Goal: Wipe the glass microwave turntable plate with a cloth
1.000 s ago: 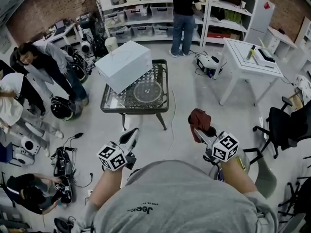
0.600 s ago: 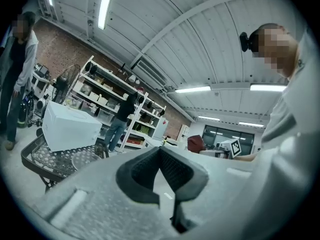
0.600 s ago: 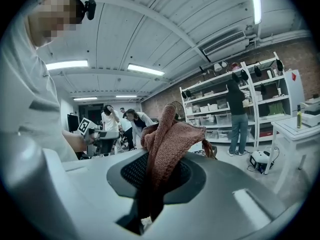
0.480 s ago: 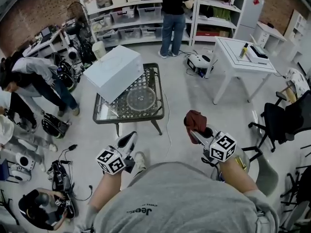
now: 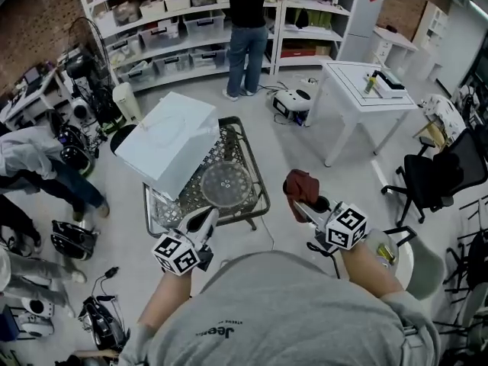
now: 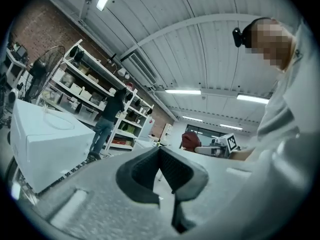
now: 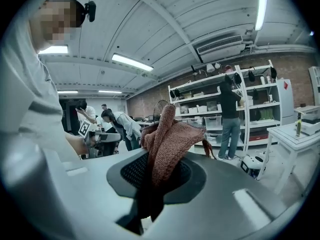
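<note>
The round glass turntable plate lies on a low metal-grid table, beside a white microwave that stands tilted on the table's left part. My left gripper hovers just short of the table's near edge, shut and holding nothing; its pads meet in the left gripper view. My right gripper is to the right of the table, shut on a reddish-brown knitted cloth that bunches above the jaws. Both grippers point forward and up.
White shelving with bins lines the far wall, and a person stands at it. A white desk stands at the right, a black office chair beyond it. People and gear crowd the floor at the left.
The table, microwave and plate have come closer and lower in the head view. Both grippers have kept their pose, and the cloth stays in the right one.
</note>
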### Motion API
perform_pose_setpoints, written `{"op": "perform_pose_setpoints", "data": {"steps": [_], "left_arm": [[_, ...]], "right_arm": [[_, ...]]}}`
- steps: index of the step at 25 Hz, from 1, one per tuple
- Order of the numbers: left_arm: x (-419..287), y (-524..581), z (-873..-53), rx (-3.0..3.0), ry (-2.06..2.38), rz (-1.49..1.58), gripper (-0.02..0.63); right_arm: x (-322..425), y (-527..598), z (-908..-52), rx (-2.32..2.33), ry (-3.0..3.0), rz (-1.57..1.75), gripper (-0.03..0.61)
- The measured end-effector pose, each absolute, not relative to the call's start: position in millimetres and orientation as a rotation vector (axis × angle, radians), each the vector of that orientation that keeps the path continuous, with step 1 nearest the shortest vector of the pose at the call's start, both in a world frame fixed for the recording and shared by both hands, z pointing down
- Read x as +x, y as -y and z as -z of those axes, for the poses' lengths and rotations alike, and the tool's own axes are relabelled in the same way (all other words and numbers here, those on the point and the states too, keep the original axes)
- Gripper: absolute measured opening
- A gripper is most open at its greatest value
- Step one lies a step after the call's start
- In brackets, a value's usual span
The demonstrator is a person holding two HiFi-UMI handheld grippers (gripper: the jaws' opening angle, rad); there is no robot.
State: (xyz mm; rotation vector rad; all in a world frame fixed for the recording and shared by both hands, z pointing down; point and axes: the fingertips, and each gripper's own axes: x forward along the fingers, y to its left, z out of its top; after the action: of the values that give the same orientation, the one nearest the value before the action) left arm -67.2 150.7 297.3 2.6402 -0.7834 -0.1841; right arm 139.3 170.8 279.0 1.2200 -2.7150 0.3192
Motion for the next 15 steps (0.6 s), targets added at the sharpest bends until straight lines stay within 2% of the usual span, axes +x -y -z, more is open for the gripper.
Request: {"op": "perform_pose_setpoints", "data": {"steps": [9, 15], "left_arm": [[-125.5, -63.2, -310.0, 2.650, 0.718, 0.139, -0.002], [-129.1, -19.0, -327.0, 2.607, 0.755, 0.112, -0.002]], "right_arm": [[76.2, -83.0, -286.6, 1.261, 2.664, -0.356, 0.069], [77.7, -37.6, -299.1, 1.229, 2.645, -0.396, 0.069]]}}
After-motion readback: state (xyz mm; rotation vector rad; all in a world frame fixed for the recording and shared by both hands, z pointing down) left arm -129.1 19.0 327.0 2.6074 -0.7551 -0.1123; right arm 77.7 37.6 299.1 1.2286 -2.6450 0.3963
